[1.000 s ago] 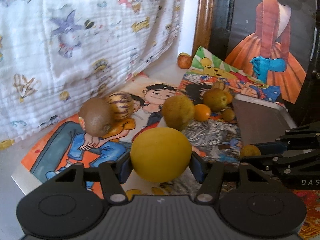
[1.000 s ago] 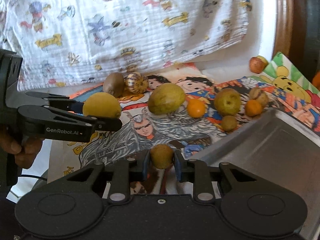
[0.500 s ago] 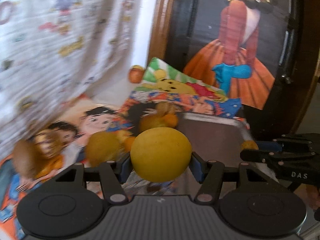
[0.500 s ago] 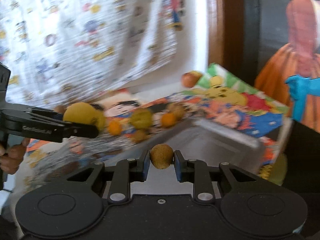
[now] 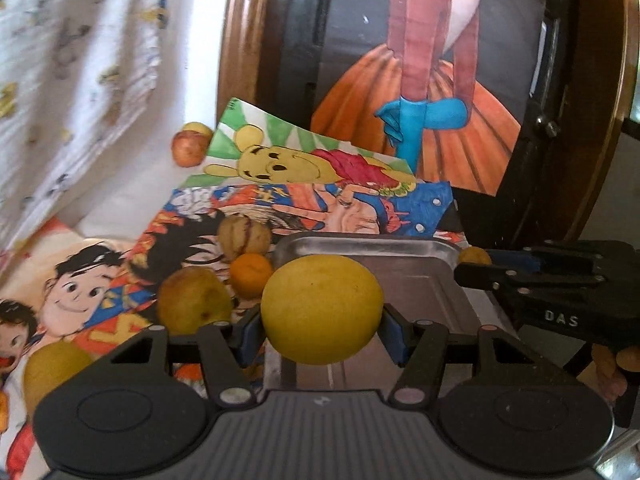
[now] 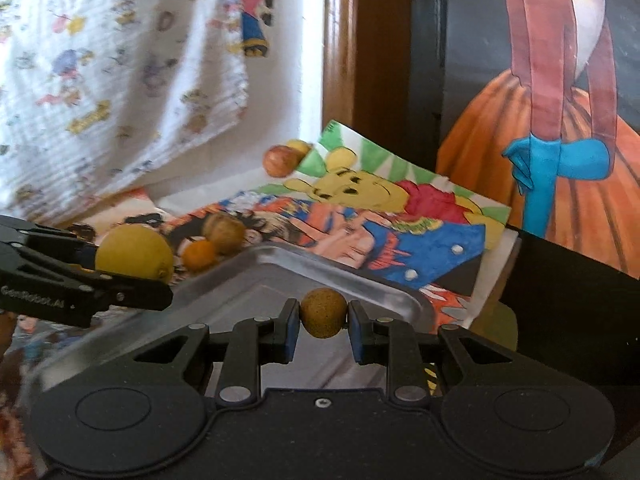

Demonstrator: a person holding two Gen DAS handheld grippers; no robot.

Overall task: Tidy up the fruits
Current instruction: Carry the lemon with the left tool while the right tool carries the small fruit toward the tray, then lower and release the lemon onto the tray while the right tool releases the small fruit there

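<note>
hovering over the empty metal tray (image 6: 360, 280) for release, a large yellow round fruit (image 5: 320, 310) is clamped in the left tool (image 5: 320, 330) and a small brown round fruit (image 6: 323, 313) in the right tool (image 6: 323, 330).

Left wrist view: yellow fruit (image 5: 320, 312) hides the metal tray (image 5: 368, 245) centre; greenish fruit (image 5: 52, 368) at lower left half behind the claw body. Patterned cloth (image 5: 80, 60) blurred. Right wrist view: tray's near left corner smeared (motion blur), painted figure (image 6: 560, 92) cropped at top.

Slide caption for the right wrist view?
Right gripper holds a small brown fruit over the metal tray; left gripper carries a yellow fruit.
</note>
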